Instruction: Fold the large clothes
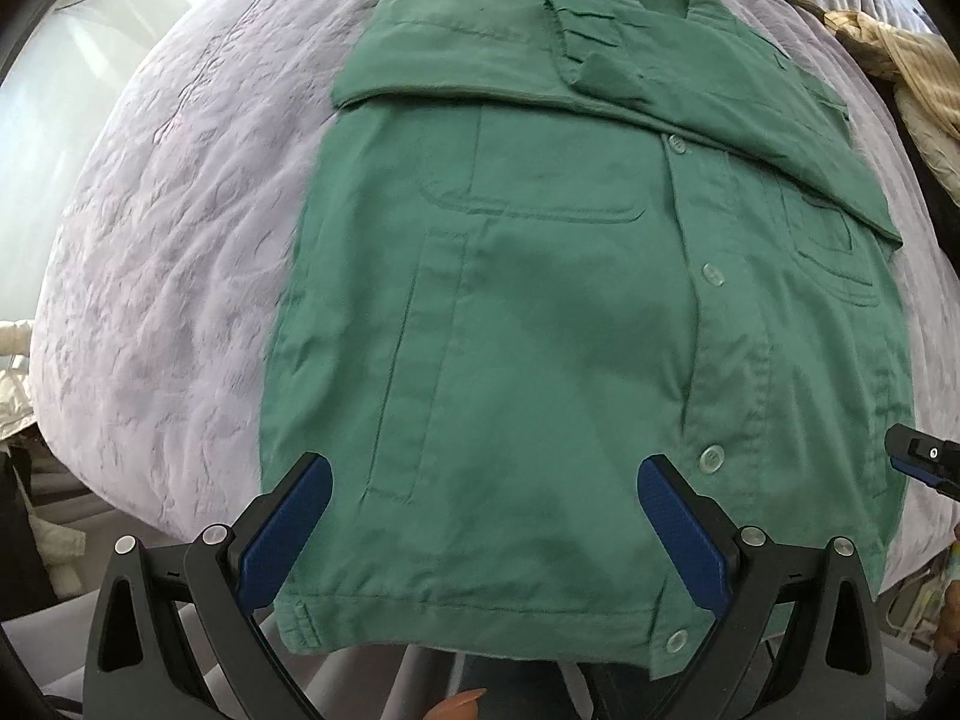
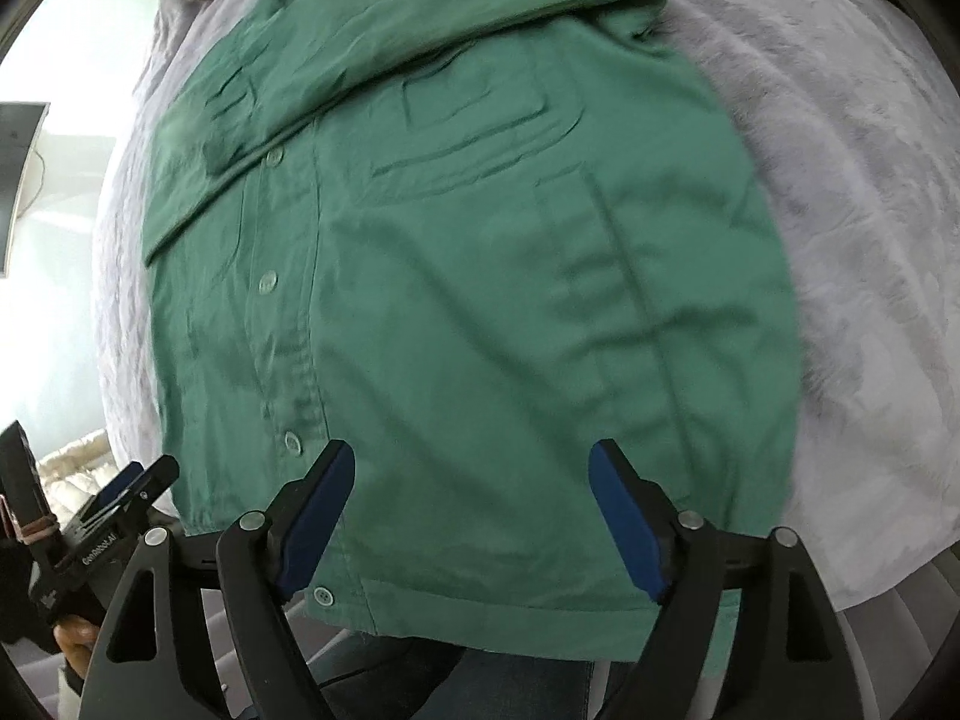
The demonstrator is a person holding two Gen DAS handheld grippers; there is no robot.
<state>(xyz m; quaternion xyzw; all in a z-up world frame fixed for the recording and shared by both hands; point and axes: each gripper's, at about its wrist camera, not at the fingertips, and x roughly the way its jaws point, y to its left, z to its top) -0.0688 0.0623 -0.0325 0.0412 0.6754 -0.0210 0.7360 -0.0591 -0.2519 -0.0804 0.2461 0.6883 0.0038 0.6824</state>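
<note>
Both grippers over shirt hem — left gripper (image 1: pixel 483 495) jaws wide, empty; right gripper (image 2: pixel 471 480) jaws wide, empty. Green shirt (image 1: pixel 540 312) flat on lilac bedspread (image 1: pixel 168 252), sleeves folded across chest.

Bedding and background items
Pale lilac quilted bedspread (image 1: pixel 180 228) with wrinkled embossed texture; crumpled beige-yellow striped cloth (image 1: pixel 912 78) at its far right edge; dark flat screen panel (image 2: pixel 18 180) against a bright wall

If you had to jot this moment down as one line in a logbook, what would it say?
left tool: open, above hem | right tool: open, above hem | green shirt: flat on pale bedcover, buttoned, sleeves folded across chest
</note>
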